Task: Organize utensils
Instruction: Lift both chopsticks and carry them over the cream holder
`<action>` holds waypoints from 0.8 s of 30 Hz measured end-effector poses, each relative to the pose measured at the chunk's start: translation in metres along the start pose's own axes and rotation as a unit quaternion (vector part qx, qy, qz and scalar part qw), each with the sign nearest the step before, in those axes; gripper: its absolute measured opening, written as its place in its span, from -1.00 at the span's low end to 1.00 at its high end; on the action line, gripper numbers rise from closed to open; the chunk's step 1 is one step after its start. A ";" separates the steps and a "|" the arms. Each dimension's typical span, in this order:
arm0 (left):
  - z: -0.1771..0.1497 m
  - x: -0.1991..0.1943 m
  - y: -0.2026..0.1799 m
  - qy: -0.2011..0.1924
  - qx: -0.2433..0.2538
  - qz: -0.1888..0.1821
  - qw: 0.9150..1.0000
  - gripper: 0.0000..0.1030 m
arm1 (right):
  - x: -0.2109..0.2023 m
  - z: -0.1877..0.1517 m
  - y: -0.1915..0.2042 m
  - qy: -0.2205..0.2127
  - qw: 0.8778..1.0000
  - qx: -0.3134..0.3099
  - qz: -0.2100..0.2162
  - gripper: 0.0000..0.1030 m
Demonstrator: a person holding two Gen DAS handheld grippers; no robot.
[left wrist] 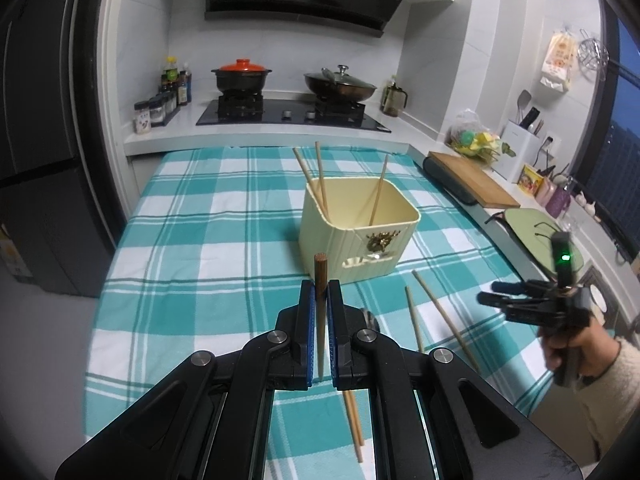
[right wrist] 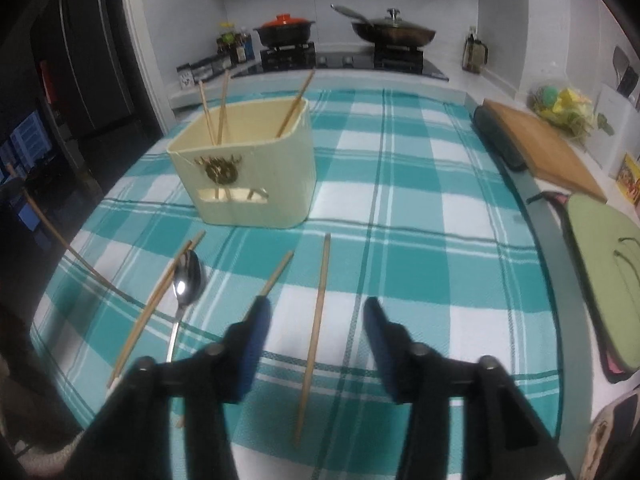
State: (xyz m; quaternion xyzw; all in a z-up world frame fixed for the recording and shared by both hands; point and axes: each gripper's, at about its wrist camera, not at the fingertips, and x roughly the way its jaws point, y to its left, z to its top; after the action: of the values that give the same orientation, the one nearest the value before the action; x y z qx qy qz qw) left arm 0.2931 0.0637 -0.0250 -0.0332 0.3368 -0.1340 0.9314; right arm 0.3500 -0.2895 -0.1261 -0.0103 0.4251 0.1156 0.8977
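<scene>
Three chopsticks already stand inside the cream utensil box (left wrist: 356, 224), two leaning together against its far-left corner and one alone toward the right wall, so the job is partway done, by my reckoning under half. The left gripper (left wrist: 320, 300) is clamped tight on a dark wooden chopstick (left wrist: 320, 276), its blunt end poking up past the fingertips, with the box sitting just ahead of those jaws; that stick looks like the next one to go in. Over on the other side, the right gripper (right wrist: 316, 324) has its jaws standing apart with nothing held, hovering over a pale chopstick (right wrist: 316, 328) that lies on the checked cloth (right wrist: 420, 240) right between the fingers, untouched as far as I can tell. Just left of those jaws lies another loose chopstick (right wrist: 276, 276), then a metal spoon (right wrist: 187, 276) and a pair of chopsticks (right wrist: 156, 304) beside it. So several pieces remain on the cloth, spoon included, with the box ahead and to the left of the right gripper.
</scene>
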 end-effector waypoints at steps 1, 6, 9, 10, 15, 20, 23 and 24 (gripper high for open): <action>0.000 0.000 0.001 0.000 -0.001 0.000 1.000 -0.92 | 0.012 0.000 -0.005 0.008 1.000 0.015 0.005 0.06; -0.002 -0.002 0.001 0.003 0.000 0.003 1.000 -0.92 | 0.069 0.014 -0.016 0.045 0.998 0.045 0.014 0.05; -0.003 -0.002 0.001 0.006 0.002 0.005 1.000 -0.92 | 0.103 0.026 -0.008 0.070 0.997 0.028 0.005 0.00; -0.004 -0.002 0.001 0.008 0.002 0.006 1.000 -0.92 | 0.112 0.029 -0.004 0.076 0.997 0.018 -0.005 -0.01; -0.006 -0.003 0.002 0.013 0.006 0.010 1.000 -0.92 | 0.149 0.040 0.007 0.086 0.994 -0.012 -0.061 -0.63; -0.008 -0.005 0.003 0.013 0.009 0.013 1.000 -0.92 | 0.139 0.045 0.003 0.068 0.997 0.016 -0.044 -0.86; -0.007 -0.007 0.005 0.009 0.005 0.011 1.000 -0.92 | 0.105 0.045 0.000 0.021 0.999 0.031 -0.011 -0.86; -0.006 -0.008 0.005 0.007 0.004 0.009 1.000 -0.92 | 0.090 0.045 -0.001 0.001 0.999 0.035 0.001 -0.86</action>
State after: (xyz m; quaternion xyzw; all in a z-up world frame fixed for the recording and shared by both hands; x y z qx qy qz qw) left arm 0.2842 0.0709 -0.0256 -0.0252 0.3428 -0.1274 0.9304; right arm 0.4399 -0.2674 -0.1665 0.0216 0.4295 0.1012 0.8971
